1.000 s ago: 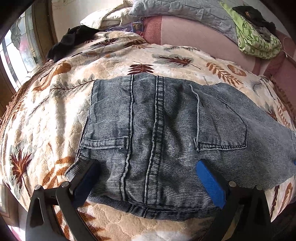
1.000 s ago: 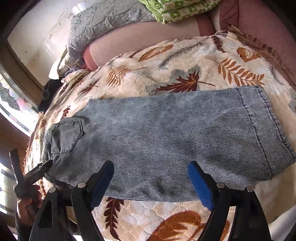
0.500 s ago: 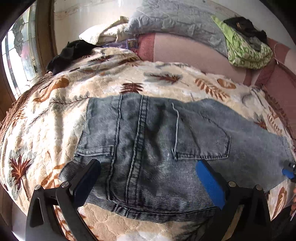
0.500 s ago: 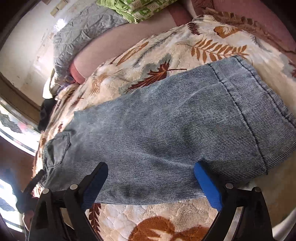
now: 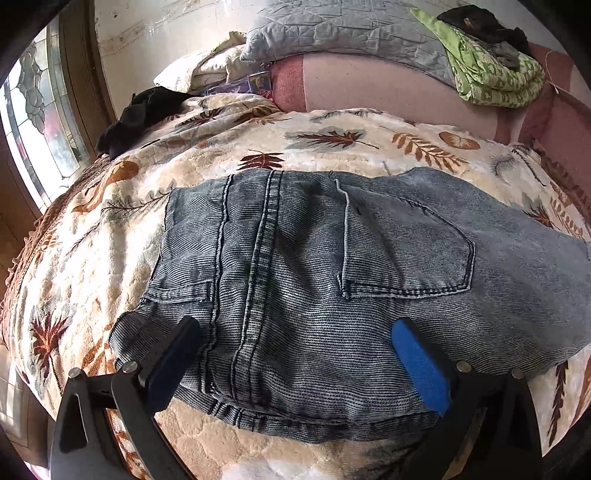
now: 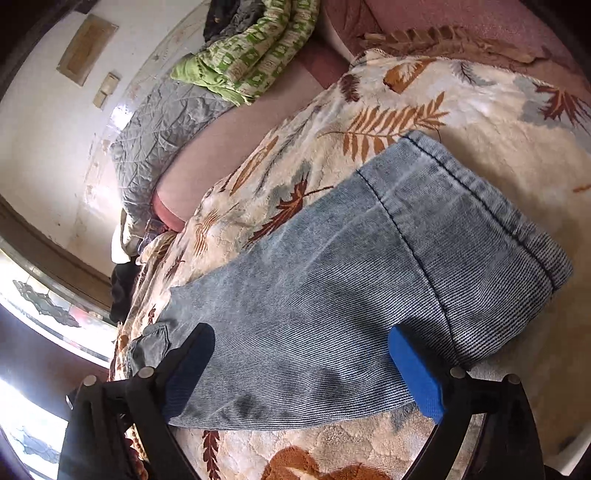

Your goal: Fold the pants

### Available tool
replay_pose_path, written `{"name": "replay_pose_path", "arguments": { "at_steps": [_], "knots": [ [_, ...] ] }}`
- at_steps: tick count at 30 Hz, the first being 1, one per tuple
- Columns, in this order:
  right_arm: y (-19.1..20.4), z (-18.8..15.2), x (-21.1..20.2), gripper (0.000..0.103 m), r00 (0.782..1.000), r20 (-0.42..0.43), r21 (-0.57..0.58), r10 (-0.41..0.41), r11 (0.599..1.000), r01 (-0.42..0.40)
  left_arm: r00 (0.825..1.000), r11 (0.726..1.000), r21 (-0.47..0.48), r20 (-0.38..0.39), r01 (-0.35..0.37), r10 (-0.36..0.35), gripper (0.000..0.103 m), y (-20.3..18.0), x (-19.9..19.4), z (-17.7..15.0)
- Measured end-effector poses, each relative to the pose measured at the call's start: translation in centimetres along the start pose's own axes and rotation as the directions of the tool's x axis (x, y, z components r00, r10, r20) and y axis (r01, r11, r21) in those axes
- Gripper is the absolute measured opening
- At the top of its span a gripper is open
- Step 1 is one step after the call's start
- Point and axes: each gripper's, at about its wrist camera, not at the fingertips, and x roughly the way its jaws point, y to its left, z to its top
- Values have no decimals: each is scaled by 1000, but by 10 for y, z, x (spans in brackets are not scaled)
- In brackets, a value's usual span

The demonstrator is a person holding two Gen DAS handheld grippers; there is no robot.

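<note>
Currently the pants (image 5: pixel 314 295), a pair of faded blue ribbed-denim jeans, lie flat on a cream blanket (image 5: pixel 332 147) printed with brown and grey leaves, back side up, with the centre seam and both rear pockets showing in the left wrist view. Waistband edge is nearest the left gripper (image 5: pixel 295 365), at the near edge of the bed. Left gripper's two fingers stand spread wide above the seat of the jeans, one over the left pocket corner, the blue-padded one (image 5: pixel 421 369) below the right pocket; nothing is pinched between them, and contact with the cloth cannot be judged. Right wrist view shows the leg section running diagonally, hem (image 6: pixel 491 206) at upper right, pocket end at lower left. Right gripper (image 6: pixel 299 373) is also spread wide, its jaws having just been opening; the leg fabric passes under the gap between the fingers but the pads do not press on it. Background: grey quilted cover (image 5: pixel 351 33) and green patterned bedding (image 5: pixel 491 74) piled on a pink bolster (image 5: pixel 388 88) at the far side; a black garment (image 5: pixel 144 110) near the stained-glass window (image 5: pixel 37 122).
</note>
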Motion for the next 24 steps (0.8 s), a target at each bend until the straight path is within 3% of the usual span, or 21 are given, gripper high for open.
{"name": "replay_pose_path", "arguments": {
  "at_steps": [4, 6, 7, 8, 10, 15, 24],
  "knots": [
    [2, 3, -20, 96, 994, 110, -7, -9, 1000, 10, 997, 999, -34, 69, 18, -16, 103, 6, -12, 2],
    [-7, 4, -13, 97, 995, 83, 25, -49, 999, 47, 999, 999, -45, 48, 27, -24, 103, 8, -8, 3],
    [-12, 3, -2, 97, 998, 23, 46, -53, 998, 51, 1000, 999, -45, 8, 28, -27, 103, 7, 0, 2],
    [-15, 2, 2, 97, 998, 18, 43, -54, 998, 54, 999, 1000, -28, -30, 13, -14, 103, 4, 8, 0],
    [-5, 4, -2, 97, 997, 38, 0, -69, 998, 69, 1000, 1000, -7, -8, -9, 9, 103, 0, 5, -1],
    [1, 2, -27, 97, 988, 145, 18, -50, 999, 48, 997, 998, -43, 54, 50, -48, 103, 5, -10, 3],
    [1, -13, -42, 97, 985, 158, 13, -65, 998, 63, 988, 990, -95, 121, 106, -94, 103, 9, -24, 8]
  ]
}}
